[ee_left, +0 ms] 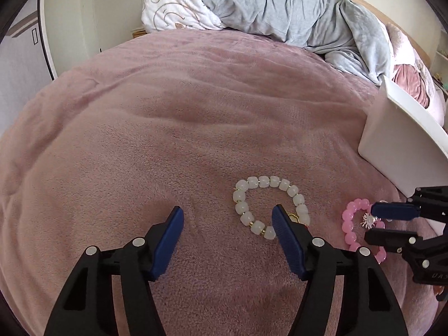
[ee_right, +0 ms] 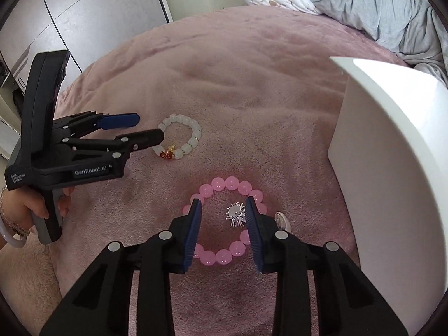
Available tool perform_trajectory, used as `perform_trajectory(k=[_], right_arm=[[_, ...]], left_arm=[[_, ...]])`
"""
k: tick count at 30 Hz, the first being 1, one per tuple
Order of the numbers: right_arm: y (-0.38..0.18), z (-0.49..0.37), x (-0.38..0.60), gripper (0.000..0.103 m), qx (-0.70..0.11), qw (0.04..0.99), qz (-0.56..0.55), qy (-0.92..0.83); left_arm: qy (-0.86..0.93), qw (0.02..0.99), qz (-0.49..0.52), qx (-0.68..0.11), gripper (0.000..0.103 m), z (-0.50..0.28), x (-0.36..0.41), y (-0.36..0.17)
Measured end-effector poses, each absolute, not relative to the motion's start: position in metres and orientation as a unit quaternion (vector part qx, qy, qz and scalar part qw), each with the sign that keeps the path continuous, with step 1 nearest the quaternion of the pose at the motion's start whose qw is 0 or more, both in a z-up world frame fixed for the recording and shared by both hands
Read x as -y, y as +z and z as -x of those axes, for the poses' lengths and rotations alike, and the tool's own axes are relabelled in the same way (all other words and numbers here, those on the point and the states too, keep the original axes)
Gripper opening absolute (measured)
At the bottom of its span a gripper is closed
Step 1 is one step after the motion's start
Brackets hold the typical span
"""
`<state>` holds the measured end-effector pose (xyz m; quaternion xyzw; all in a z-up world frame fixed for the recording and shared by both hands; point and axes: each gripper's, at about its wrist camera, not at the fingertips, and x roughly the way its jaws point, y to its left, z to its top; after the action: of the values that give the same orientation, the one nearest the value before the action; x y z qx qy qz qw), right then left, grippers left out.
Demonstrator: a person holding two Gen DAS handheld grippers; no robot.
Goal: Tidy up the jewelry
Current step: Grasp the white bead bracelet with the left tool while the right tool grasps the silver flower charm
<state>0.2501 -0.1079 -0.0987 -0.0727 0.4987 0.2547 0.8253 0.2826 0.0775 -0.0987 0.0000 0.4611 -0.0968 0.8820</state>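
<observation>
Right tongs [ee_right: 223, 210] are part open, straddling a silver spiky charm [ee_right: 236, 214] inside the pink bead bracelet [ee_right: 224, 256] on the bed [ee_right: 252, 98], not pinching it. Left tongs [ee_left: 227, 215] gape beside the white bead bracelet [ee_left: 246, 193], empty. Farther right, a white box [ee_right: 392, 168]; can't see its inside.

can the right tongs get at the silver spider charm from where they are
Probably yes. The right tongs hang open right over the silver spider charm, which lies bare inside the pink bracelet; only its beads crowd the fingers' sides.
</observation>
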Motion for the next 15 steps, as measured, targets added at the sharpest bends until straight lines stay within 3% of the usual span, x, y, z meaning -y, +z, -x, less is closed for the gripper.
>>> perform_trajectory(k=[2, 7, 10, 12, 15], right_arm=[[-0.103, -0.252, 0.106, 0.031, -0.500, 0.825, 0.084, 0.250], [-0.110, -0.253, 0.097, 0.028, -0.505, 0.820, 0.115, 0.245], [-0.113, -0.253, 0.096, 0.022, -0.502, 0.821, 0.128, 0.238], [-0.113, -0.254, 0.098, 0.016, -0.500, 0.824, 0.125, 0.235], [-0.109, -0.251, 0.097, 0.016, -0.491, 0.828, 0.135, 0.234]], left_arm=[[-0.097, 0.880, -0.001, -0.465, 0.067, -0.289, -0.076, -0.101], [-0.093, 0.877, -0.015, -0.472, 0.053, -0.294, -0.071, -0.109], [-0.081, 0.879, -0.017, -0.469, 0.037, -0.293, -0.072, -0.109], [-0.086, 0.878, -0.012, -0.471, 0.021, -0.293, -0.072, -0.109], [-0.088, 0.877, -0.018, -0.471, 0.016, -0.290, -0.071, -0.109]])
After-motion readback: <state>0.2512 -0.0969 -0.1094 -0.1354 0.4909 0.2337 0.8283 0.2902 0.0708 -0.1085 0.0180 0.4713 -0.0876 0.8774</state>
